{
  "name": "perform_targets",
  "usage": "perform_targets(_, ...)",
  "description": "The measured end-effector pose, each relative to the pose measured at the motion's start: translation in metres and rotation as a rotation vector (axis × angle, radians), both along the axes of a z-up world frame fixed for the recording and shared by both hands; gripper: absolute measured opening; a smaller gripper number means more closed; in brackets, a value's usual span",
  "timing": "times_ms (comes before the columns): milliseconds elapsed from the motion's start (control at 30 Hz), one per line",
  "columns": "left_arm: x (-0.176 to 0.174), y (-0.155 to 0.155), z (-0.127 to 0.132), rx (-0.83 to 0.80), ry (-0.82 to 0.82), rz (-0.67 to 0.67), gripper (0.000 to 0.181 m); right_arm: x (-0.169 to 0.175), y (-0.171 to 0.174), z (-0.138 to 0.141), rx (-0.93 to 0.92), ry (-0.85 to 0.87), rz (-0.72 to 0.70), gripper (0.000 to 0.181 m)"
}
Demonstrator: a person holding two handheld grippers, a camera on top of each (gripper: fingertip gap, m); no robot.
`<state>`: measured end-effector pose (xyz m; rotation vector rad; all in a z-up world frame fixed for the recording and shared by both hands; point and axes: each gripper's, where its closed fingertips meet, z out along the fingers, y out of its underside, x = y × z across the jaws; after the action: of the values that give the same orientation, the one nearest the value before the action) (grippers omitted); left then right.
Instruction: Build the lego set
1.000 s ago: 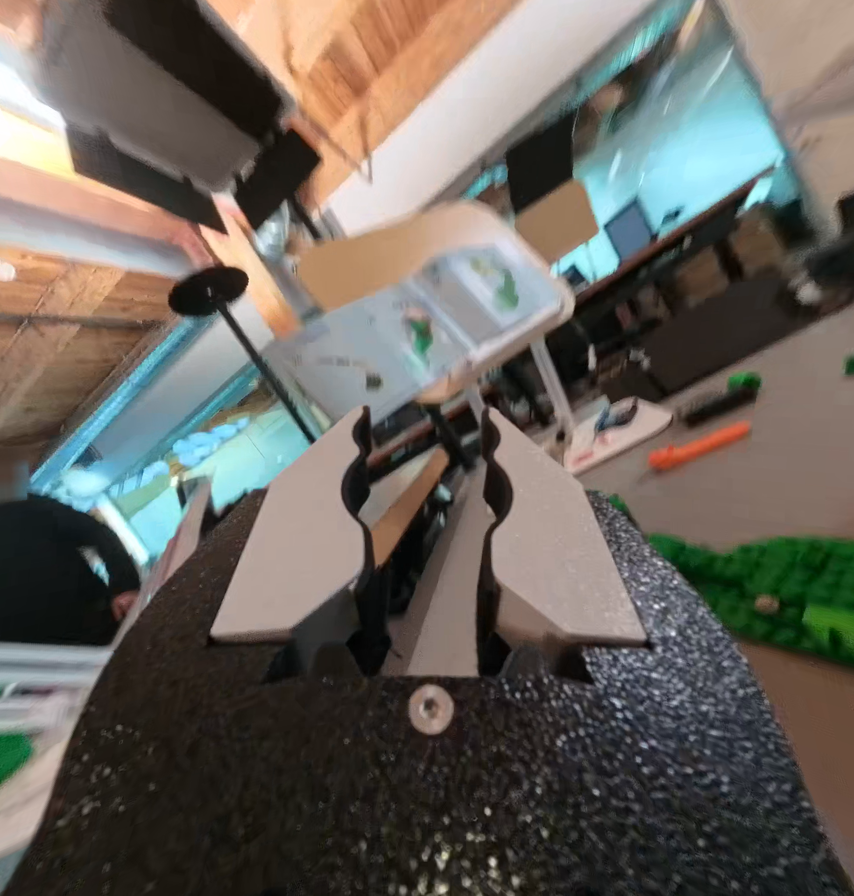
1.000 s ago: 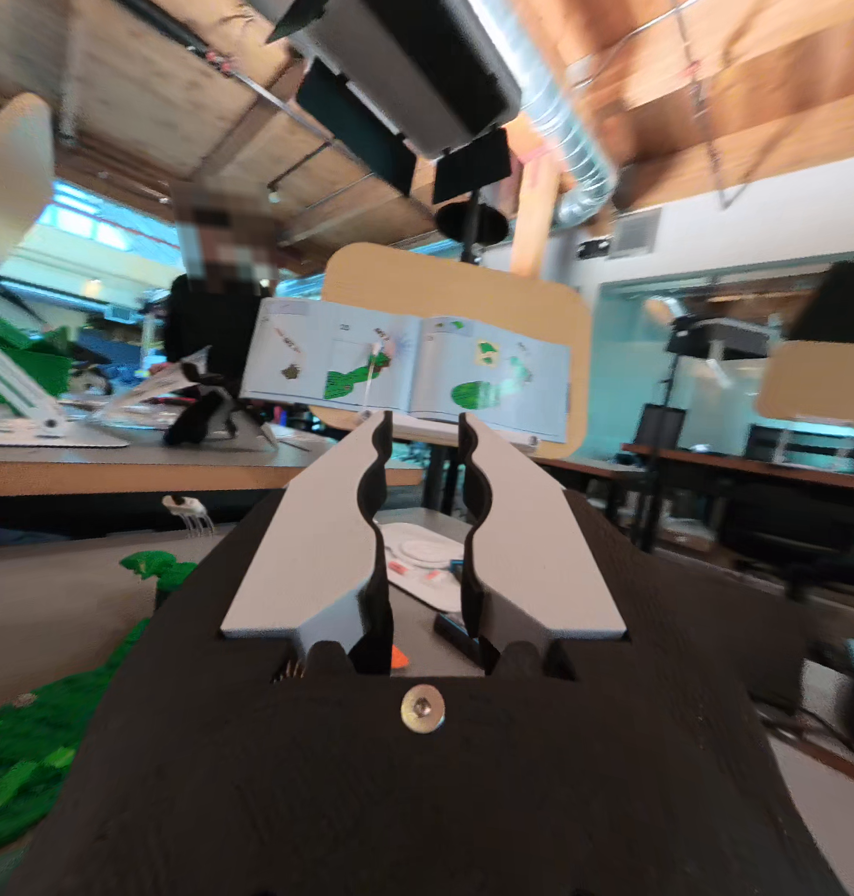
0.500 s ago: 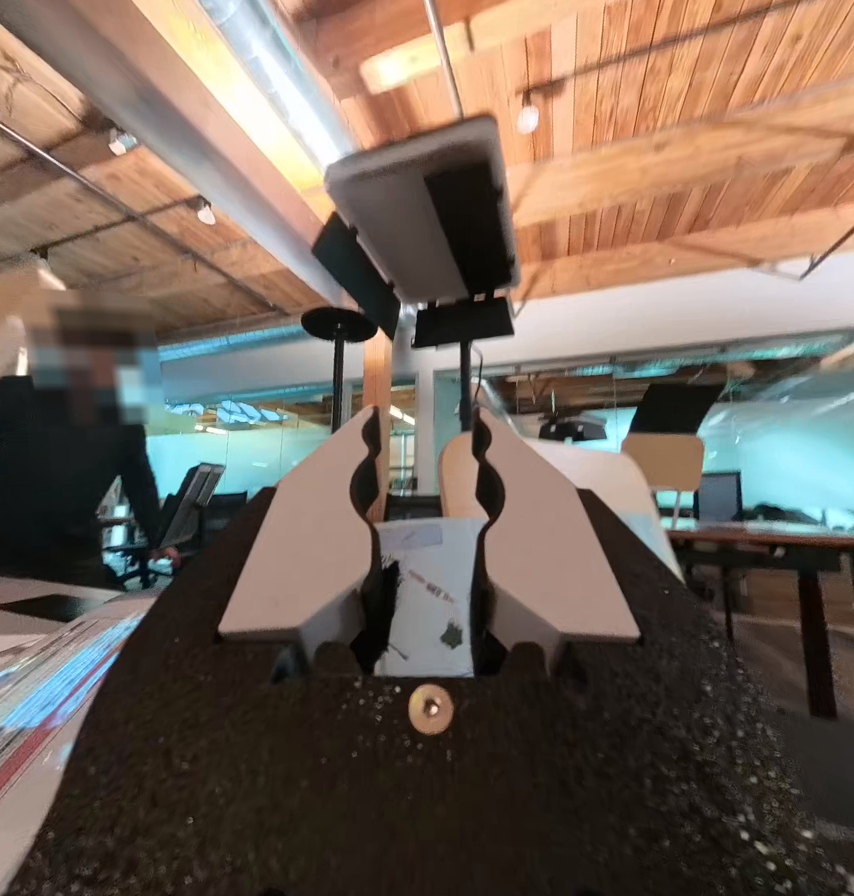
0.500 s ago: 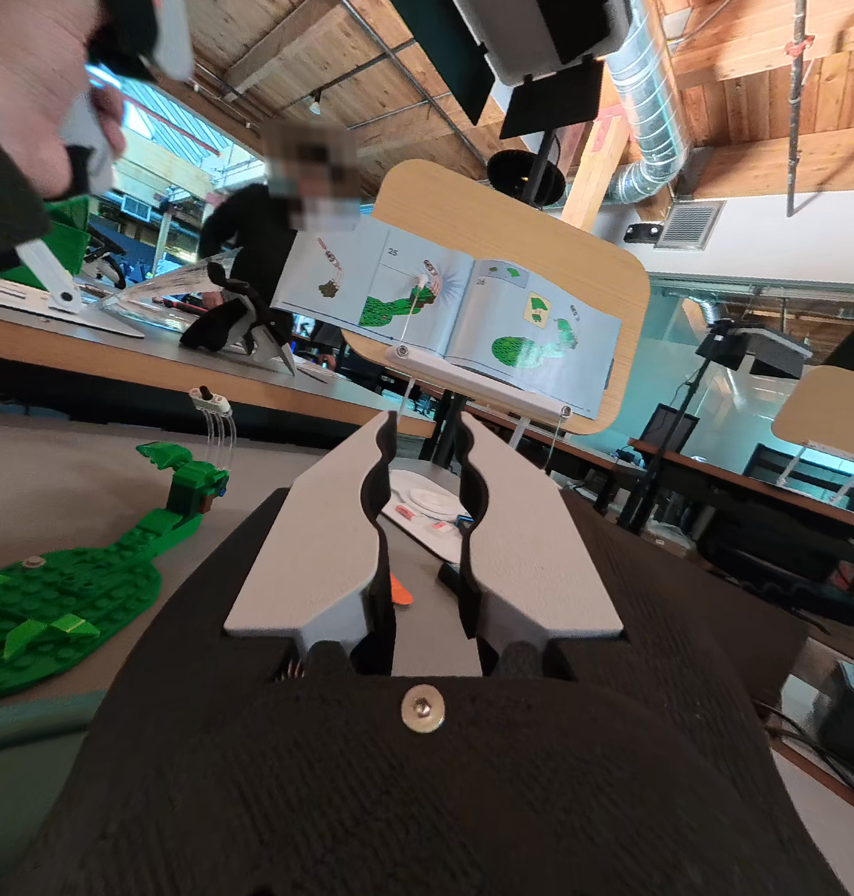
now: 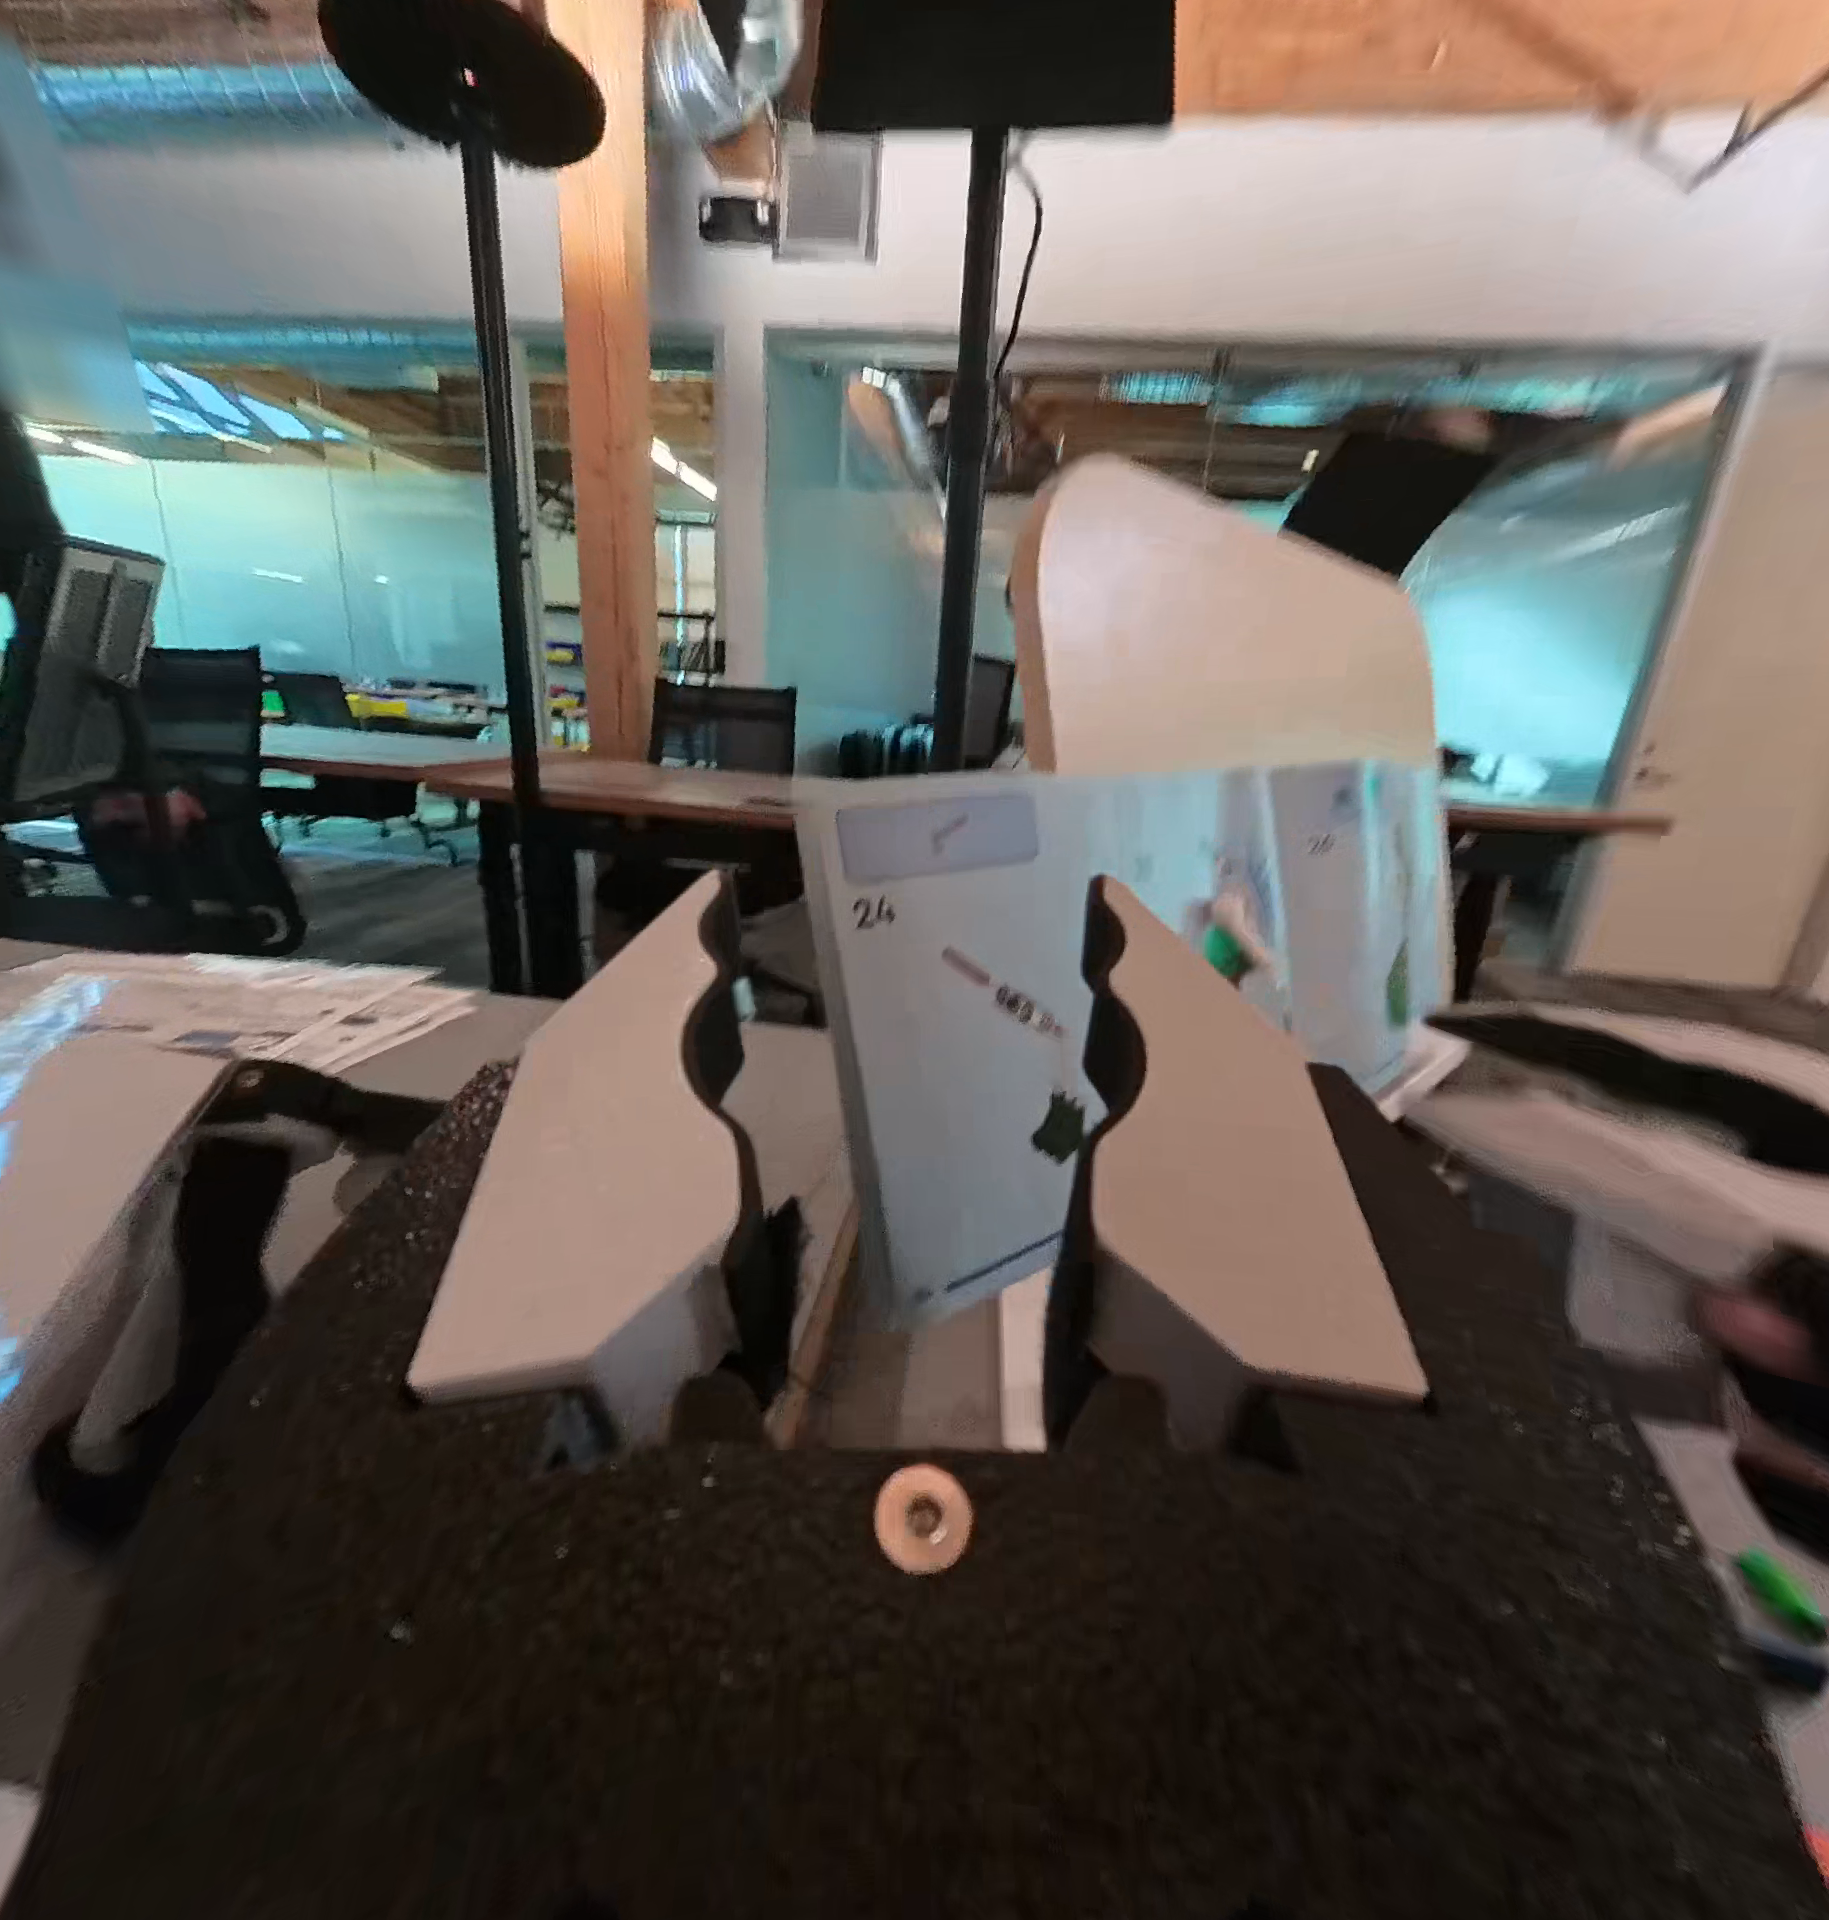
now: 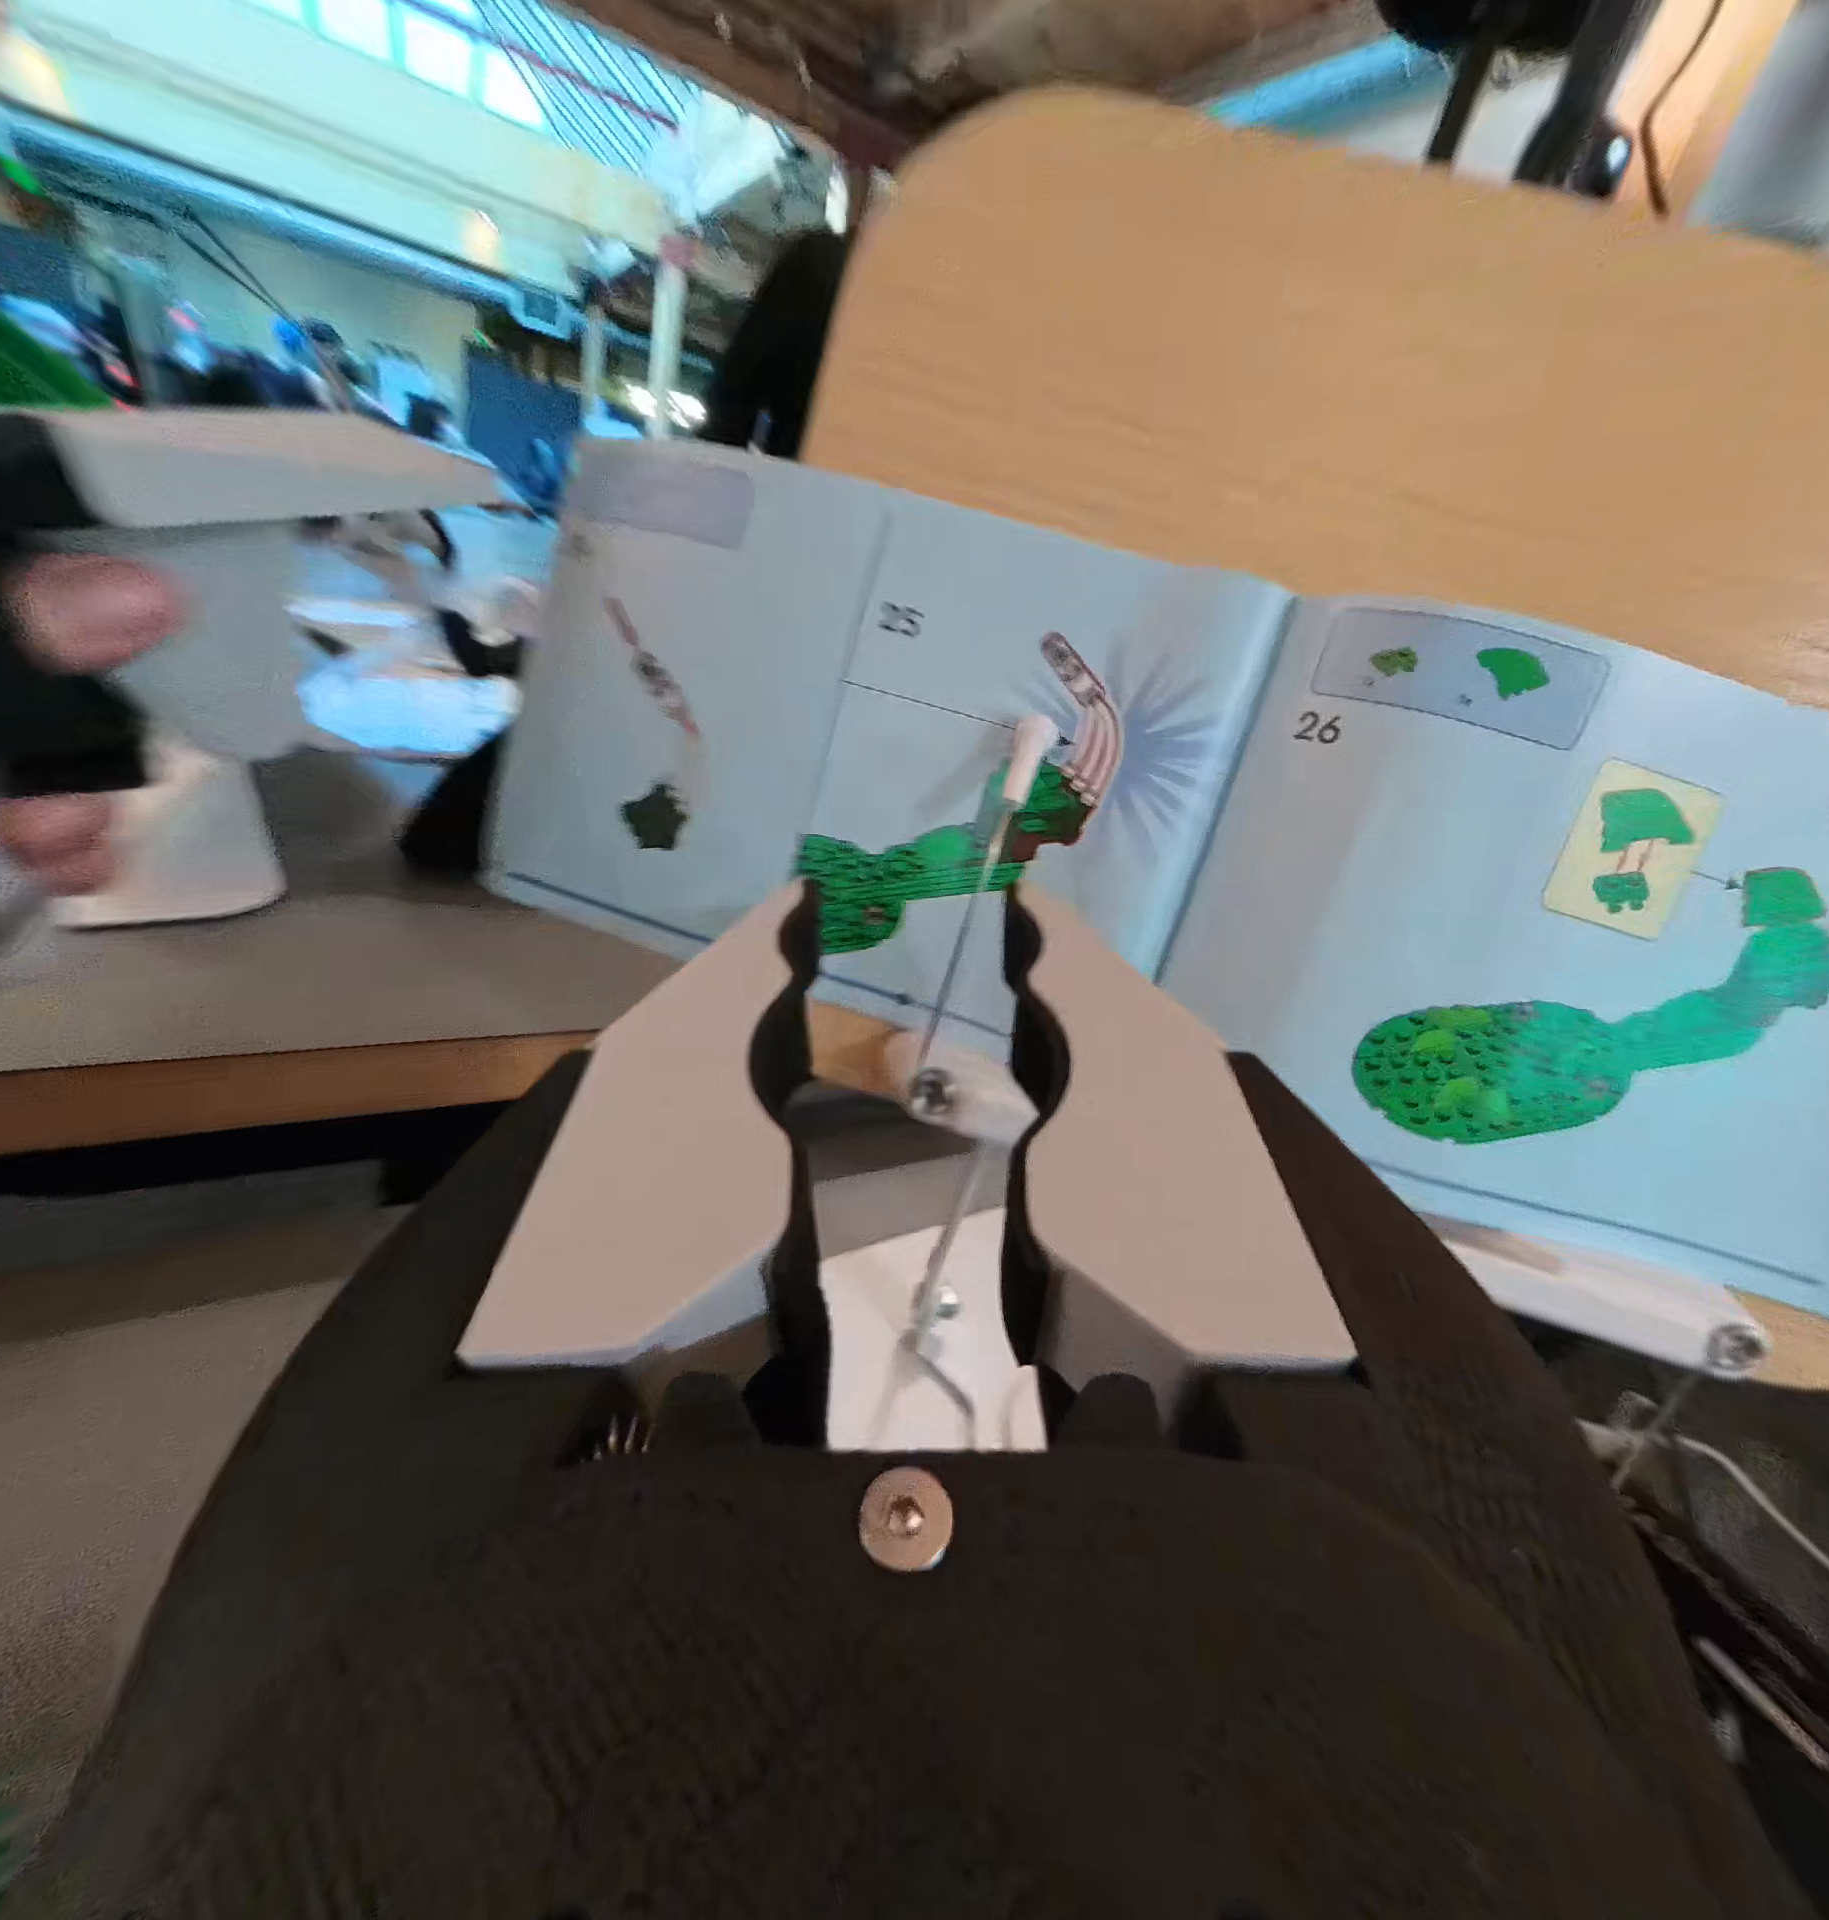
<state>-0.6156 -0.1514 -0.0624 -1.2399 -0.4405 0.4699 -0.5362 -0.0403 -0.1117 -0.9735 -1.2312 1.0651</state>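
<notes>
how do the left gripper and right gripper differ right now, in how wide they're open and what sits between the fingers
The left gripper stands wider open than the right gripper. Past the left one's fingers lies the left-hand page of the open instruction booklet; the thin wire page clip of the pale wooden book stand runs between the right one's. Both are open and hold nothing.

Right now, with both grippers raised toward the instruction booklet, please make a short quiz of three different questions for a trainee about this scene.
1. True or false: the right gripper holds a green brick.
2. Multiple choice: the open instruction booklet rests on A) the floor, B) a wooden book stand, C) a chair.
3. Fill in: the thin metal wire arm that presses the left page flat shows between the fingers of the ____ gripper.

Key
1. False; its jaws stand open with nothing between them. The left gripper is open and empty too.
2. B.
3. Right.
</notes>
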Motion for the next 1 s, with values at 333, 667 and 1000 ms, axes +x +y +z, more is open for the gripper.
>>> perform_targets(333,-0.015,0.035,-0.065,-0.246,-0.211,-0.073,0.051,-0.035,0.002,-0.015,0.270,-0.129,0.016,0.015)
perform_targets(667,-0.018,0.034,-0.063,-0.197,-0.243,-0.067,0.038,-0.025,-0.032,-0.078,1.039,-0.237,0.175,0.002)
perform_targets(1000,-0.008,0.026,-0.037,-0.187,-0.138,0.022,0.044,0.036,0.026,0.000,0.334,-0.108,0.223,0.023)
